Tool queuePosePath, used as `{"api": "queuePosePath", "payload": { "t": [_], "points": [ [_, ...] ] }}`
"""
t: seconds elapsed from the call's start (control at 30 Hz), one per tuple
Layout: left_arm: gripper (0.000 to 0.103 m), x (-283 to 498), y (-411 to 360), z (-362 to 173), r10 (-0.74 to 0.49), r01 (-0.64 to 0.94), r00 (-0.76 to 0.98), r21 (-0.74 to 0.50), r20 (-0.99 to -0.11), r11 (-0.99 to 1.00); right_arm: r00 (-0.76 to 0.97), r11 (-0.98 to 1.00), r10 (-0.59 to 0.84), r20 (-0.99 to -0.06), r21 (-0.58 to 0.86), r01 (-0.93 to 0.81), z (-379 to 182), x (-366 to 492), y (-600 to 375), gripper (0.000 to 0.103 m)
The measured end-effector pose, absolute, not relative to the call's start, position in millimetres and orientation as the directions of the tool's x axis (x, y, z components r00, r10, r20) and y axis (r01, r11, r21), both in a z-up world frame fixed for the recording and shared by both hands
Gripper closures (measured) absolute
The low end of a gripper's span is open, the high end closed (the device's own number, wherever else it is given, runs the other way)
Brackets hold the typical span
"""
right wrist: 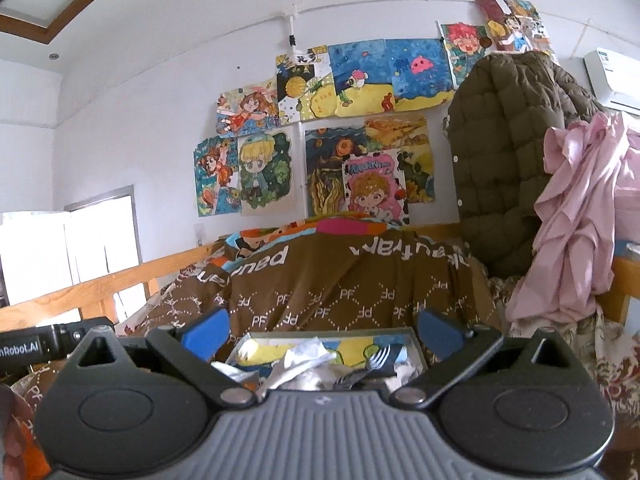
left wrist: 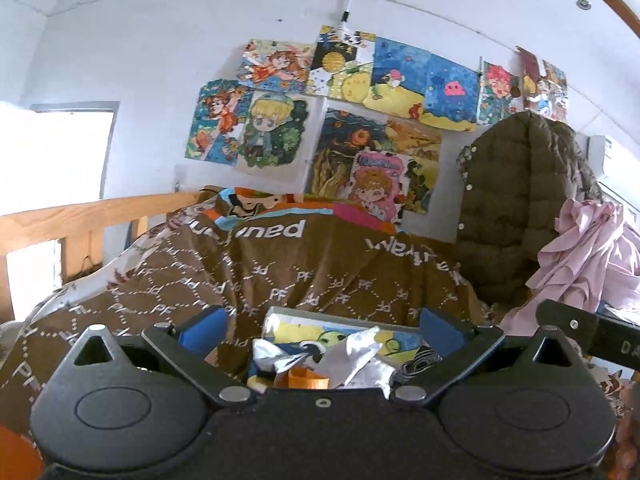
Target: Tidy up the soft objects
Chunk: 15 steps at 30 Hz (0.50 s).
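Hovering the left gripper [left wrist: 324, 326] low over the bed, jaws spread wide and grasping nothing. Holding the right gripper [right wrist: 322, 330] just beside it in the same released state, likewise empty.

Looking down both pairs of fingers onto a shallow cartoon-printed tray [left wrist: 304, 312] resting on the brown quilt [left wrist: 280, 272]. Seeing in it a crumpled white-and-silver wad [left wrist: 360, 356], cloth or thin foil, hard to tell which, lying touching an orange ribbon [left wrist: 306, 380]. Noticing a fork [right wrist: 376, 360] among the same clutter in the right wrist view.

Judging the wad as very light, limp and easily crushed, likely sagging and trailing once lifted. Judging the best hold as a pinch on a raised fold near its middle, gathering several layers rather than one slippery edge. Keeping clear of the stiff fork and the tray wall while closing.

Noting further soft things well apart at the far right: a pink garment [left wrist: 592, 252] draped in loose folds beside an olive puffer jacket [left wrist: 512, 192], bulkier and springy, probably needing both grippers.
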<state>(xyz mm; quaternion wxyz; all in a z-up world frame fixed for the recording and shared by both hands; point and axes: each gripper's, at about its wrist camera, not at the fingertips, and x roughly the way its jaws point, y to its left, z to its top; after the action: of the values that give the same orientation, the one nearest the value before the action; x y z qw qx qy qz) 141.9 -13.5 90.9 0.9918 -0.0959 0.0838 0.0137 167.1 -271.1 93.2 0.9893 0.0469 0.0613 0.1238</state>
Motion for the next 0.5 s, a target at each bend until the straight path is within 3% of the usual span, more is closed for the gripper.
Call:
{"api": "queuePosePath", "payload": {
  "t": [0.27, 0.5],
  "points": [
    [0.001, 120, -12, 83, 0.090, -0.127, 0.975, -0.178, -0.203, 0.976, 0.960, 0.962, 0.259, -0.105, 0.116, -0.247, 80, 148, -263, 0.000],
    [0.001, 100, -16, 76, 0.130, -0.155, 0.975, -0.131, -0.181, 0.979, 0.956, 0.957, 0.277, -0.098, 0.119, -0.265, 73, 136, -256, 0.000]
  ]
}}
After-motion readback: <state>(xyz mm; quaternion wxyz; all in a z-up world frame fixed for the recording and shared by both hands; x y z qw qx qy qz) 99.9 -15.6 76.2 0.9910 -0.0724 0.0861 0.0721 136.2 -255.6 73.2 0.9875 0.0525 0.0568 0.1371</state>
